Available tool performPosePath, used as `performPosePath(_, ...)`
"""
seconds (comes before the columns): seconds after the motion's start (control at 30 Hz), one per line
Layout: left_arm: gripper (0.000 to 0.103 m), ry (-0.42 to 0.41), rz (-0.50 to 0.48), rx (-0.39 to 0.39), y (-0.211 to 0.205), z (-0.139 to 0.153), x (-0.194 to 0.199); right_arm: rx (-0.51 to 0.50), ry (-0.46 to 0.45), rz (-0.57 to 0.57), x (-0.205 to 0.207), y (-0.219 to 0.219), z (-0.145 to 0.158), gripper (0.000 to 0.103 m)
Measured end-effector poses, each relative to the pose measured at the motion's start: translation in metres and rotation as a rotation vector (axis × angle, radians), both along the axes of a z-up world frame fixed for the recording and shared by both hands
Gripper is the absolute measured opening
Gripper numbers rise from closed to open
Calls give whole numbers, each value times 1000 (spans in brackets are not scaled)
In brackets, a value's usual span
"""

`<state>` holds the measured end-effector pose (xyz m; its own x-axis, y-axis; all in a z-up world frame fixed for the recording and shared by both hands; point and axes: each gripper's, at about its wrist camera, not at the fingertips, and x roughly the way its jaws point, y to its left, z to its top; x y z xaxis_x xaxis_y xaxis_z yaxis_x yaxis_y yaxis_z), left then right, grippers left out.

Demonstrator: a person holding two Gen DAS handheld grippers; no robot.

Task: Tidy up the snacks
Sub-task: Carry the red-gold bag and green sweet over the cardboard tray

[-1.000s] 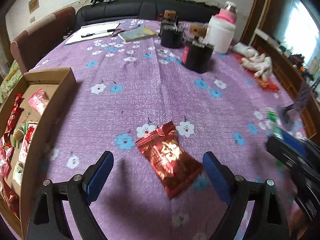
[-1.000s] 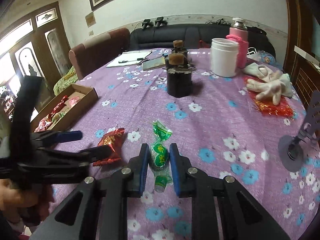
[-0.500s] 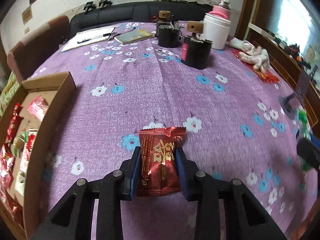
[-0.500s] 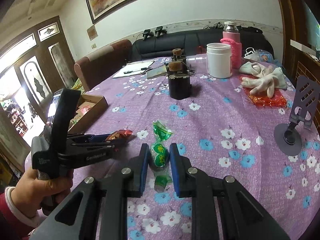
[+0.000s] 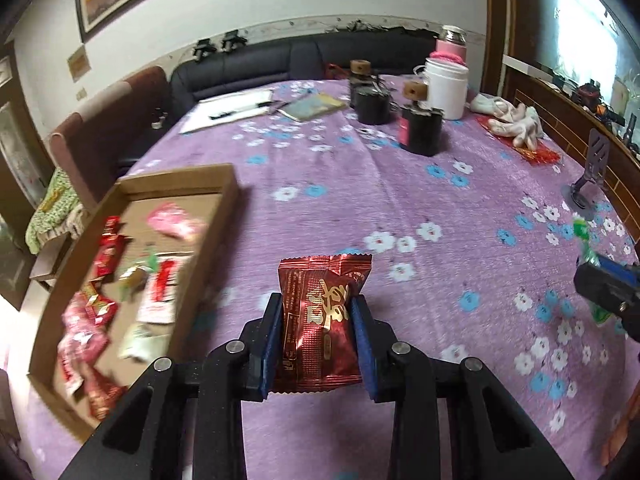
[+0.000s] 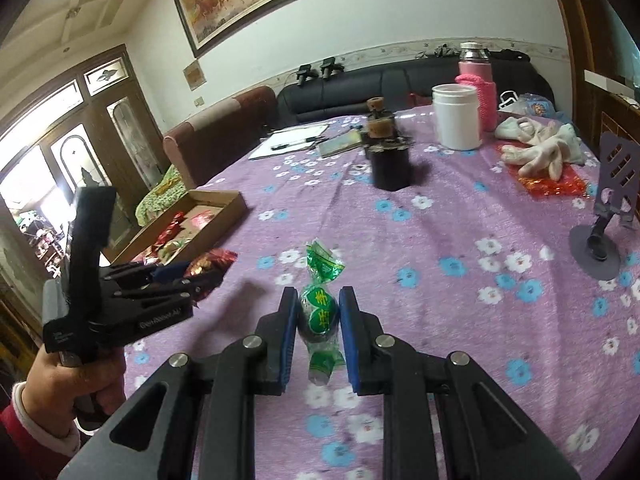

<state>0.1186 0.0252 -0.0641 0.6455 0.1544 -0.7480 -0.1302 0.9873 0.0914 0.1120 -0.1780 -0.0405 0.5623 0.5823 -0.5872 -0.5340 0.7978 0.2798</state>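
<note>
White jar [image 6: 457, 115], pink flask [image 6: 477, 80], gloves [image 6: 538, 151], notepad w/ pen [image 6: 294, 143].

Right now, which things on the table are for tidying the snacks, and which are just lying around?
For the job:
- red snack packet in the left tongs
- green candy in the right tongs
- cardboard box with snacks inside

Just lying about:
- white jar
- pink flask
- white gloves
- notepad
- two black pots
- phone stand
</note>
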Motion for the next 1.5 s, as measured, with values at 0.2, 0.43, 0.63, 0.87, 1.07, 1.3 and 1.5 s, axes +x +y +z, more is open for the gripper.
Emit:
performPosePath(0.2, 35, -15, 35, 1, 22, 5, -23, 5, 3, 46, -14, 26, -1, 20)
performPosePath(0.43, 35, -28, 62, -17, 43, 7, -45, -10, 5, 109, -30, 62, -3, 20)
performPosePath(0.63, 35, -52, 73, -31, 55, 14, -61, -26, -2, 148, -39, 84, -1, 20)
performPosePath(0.87, 35, -83, 84, -41, 66, 25, -72, -40, -8, 183, -47, 106, 1, 20)
performPosePath(1.07, 35, -106, 121, -51, 87, 34, -79, -49, -8, 211, -48, 121, 2, 20)
performPosePath(1.3, 35, -135, 177, -55, 116, 43, -85, -56, -9, 245, -47, 142, 4, 21)
performPosePath(1.5, 35, -146, 219, -51, 140, 47, -87, -60, -10, 280, -45, 162, 6, 21)
